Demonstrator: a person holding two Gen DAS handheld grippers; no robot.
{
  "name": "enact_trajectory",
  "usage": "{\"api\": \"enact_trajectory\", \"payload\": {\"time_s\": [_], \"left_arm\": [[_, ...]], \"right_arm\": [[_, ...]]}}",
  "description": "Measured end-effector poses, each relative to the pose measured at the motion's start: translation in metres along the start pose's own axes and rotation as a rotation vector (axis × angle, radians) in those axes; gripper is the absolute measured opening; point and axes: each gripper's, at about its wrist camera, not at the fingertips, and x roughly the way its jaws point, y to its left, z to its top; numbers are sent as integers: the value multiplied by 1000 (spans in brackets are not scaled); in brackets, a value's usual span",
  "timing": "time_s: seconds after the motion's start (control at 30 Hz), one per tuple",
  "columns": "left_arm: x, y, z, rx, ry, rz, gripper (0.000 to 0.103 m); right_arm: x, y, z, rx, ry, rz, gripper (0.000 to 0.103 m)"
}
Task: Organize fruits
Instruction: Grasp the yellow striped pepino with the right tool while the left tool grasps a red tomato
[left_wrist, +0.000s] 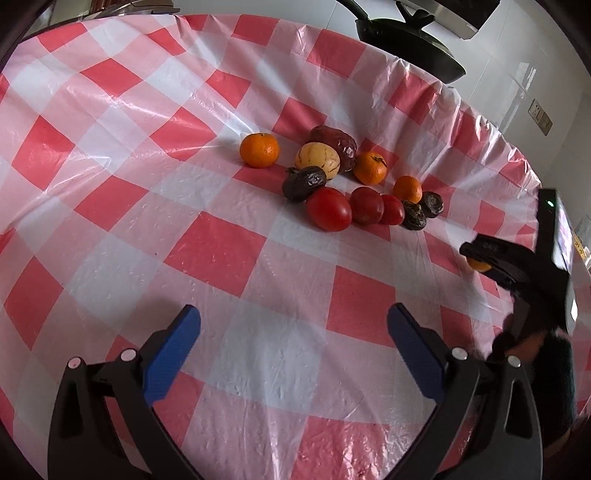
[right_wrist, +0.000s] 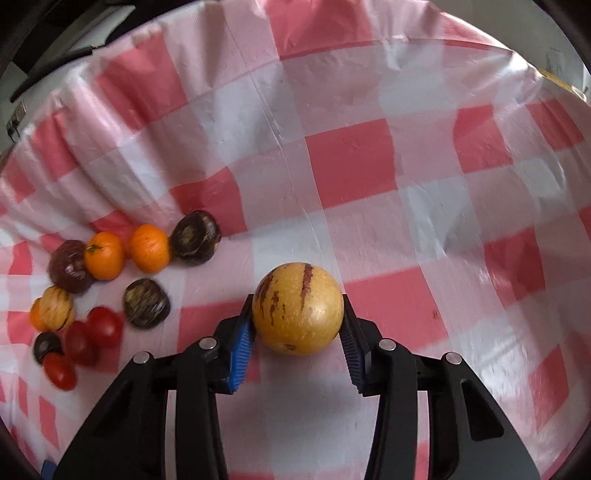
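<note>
The tabletop (left_wrist: 229, 258) is covered with a red and white checked cloth (right_wrist: 369, 166). Its far edge is seen in both views, where the cloth folds down over the rim. A black pan (left_wrist: 410, 40) stands beyond the far right edge in the left wrist view. Wide bare cloth lies on the left and on the near side of the fruit group, and also on the right half of the right wrist view.

The left gripper (left_wrist: 293, 336) hangs over bare cloth on the near side, its jaws wide apart, and nothing is held or touched by them. The fruit group lies far from it: an orange (left_wrist: 259, 150) at the left, a second melon (left_wrist: 317, 160) beside a wrinkled dark red fruit (left_wrist: 338, 142), three tomatoes (left_wrist: 328, 208) in a row at the near side, and dark fruits (left_wrist: 303, 182) between them.

The right gripper (right_wrist: 297, 339) is clamped on a yellow melon (right_wrist: 297, 308) with brown stripes; the blue pads (right_wrist: 242, 350) press on its two sides. The melon is held to the right of the group, well apart from it. Whether it touches the cloth cannot be told.
</note>
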Motion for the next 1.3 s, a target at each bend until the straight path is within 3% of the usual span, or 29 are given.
{"api": "enact_trajectory", "payload": {"time_s": [0.3, 0.47, 0.67, 0.83, 1.0, 1.07, 1.1, 1.17, 1.3], "left_arm": [[-2, 1, -2, 6, 4, -28, 101], [3, -6, 1, 36, 17, 26, 101], [29, -27, 27, 120, 7, 98, 98], [61, -43, 48, 154, 53, 111, 80], [82, -47, 65, 135, 55, 140, 70], [84, -47, 68, 141, 51, 156, 53], [83, -45, 67, 144, 48, 146, 40], [80, -43, 65, 145, 48, 106, 40], [70, -40, 59, 154, 29, 101, 39]], "right_arm": [[-23, -8, -27, 130, -49, 124, 43], [-15, -39, -28, 287, -31, 197, 43], [-24, -40, -23, 281, -66, 186, 43], [-27, -45, -22, 276, -66, 184, 43], [-31, -41, -23, 233, -86, 168, 43], [-31, -41, -22, 234, -86, 169, 43], [-31, -42, -22, 237, -84, 171, 43], [-30, -44, -22, 241, -83, 175, 43], [-30, -42, -22, 228, -87, 177, 43]]}}
